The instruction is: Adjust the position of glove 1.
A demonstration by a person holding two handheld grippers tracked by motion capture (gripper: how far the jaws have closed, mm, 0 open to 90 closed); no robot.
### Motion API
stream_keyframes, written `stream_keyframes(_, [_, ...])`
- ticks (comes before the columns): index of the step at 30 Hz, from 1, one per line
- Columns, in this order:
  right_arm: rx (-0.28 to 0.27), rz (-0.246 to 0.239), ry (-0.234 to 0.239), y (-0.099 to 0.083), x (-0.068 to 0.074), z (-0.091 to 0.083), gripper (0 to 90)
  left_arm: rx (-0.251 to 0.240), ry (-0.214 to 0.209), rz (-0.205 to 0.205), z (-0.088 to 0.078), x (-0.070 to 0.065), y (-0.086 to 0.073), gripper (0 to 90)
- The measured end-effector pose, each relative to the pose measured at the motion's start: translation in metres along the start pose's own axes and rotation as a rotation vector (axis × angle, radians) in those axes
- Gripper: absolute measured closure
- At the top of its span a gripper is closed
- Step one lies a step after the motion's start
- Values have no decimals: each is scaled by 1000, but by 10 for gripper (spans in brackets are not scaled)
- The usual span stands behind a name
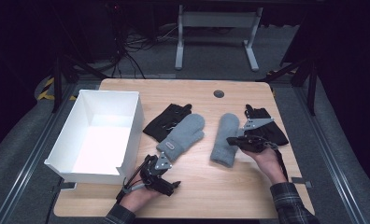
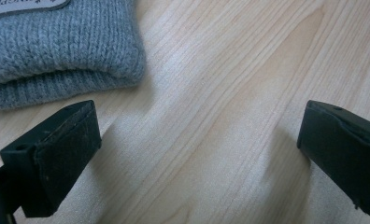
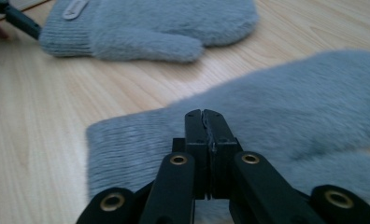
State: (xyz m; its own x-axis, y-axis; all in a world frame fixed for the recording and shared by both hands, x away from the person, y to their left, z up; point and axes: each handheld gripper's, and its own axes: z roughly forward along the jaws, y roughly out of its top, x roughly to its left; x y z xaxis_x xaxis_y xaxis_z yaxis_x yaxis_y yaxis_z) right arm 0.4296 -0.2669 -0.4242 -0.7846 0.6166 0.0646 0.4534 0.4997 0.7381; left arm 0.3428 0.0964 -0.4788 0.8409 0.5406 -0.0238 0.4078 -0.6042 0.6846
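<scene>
Black glove partly hidden behind right claw, hand.

Left tool held low near the front edge of the surface, left hand wrapped around the rear of it, forearm coming in from the bottom. Jaws wide apart, nothing between the pads. Right tool held by the right hand, pointing toward the left side. Its jaws pressed fully together, pads meeting tip to tip, nothing gripped. Plaid sleeves on both forearms.
</scene>
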Motion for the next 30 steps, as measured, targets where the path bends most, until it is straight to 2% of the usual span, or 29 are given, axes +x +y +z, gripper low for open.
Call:
stream_keyframes(1, [11, -6, -20, 0, -3, 1, 897, 0, 0, 1, 0, 0, 0, 1])
stream_keyframes(3, [5, 4, -23, 0, -9, 3, 897, 1, 0, 1, 0, 0, 0, 1])
stream_keyframes(6, [53, -4, -27, -2, -13, 15, 898, 0, 0, 0, 0, 0, 0, 1])
stream_keyframes(10, [92, -3, -25, -4, -12, 26, 900, 0, 0, 0, 0, 0, 0, 1])
stream_keyframes(15, [97, -7, -30, -4, -5, 26, 900, 0, 0, 0, 0, 0, 0, 1])
stream_keyframes(21, [108, -20, -16, -5, 9, 24, 899, 0, 1, 1, 0, 0, 0, 1])
stream_keyframes(25, [111, -16, -2, -8, 24, 23, 899, 0, 0, 1, 0, 0, 0, 1])
stream_keyframes(27, [113, -27, 11, -10, 38, 23, 899, 0, 0, 0, 0, 0, 0, 1])
stream_keyframes(28, [113, -27, 11, -10, 38, 23, 899, 0, 0, 0, 0, 0, 0, 1])
stream_keyframes(30, [120, -31, 17, -11, 47, 22, 899, 0, 1, 1, 0, 0, 0, 1])
